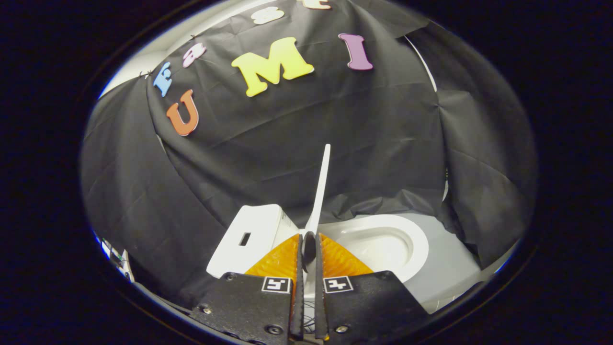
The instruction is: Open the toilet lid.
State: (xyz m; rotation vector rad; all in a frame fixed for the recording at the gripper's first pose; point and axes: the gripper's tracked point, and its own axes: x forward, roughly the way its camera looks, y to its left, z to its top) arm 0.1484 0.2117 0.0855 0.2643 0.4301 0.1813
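- We find the claw [307,249] at the lower centre of the frame, pointing forward and slightly upward, its two orange fingers [278,261] drawn close together.
- We see the fingers pinching the lower edge of the toilet lid [321,191], one pad on each face of it.
- The lid stands raised, seen edge-on as a thin white blade running from the fingertips up toward the frame's centre, leaning slightly right.
- The toilet bowl [383,244] lies open just right of the fingers, in the lower right of the frame.
- The white tank [249,235] sits just left of the fingers, lower left of centre.
- Grey floor [445,273] shows right of the bowl; black cloth [373,143] covers the booth wall behind.
- The holding hand's pose cannot be told.
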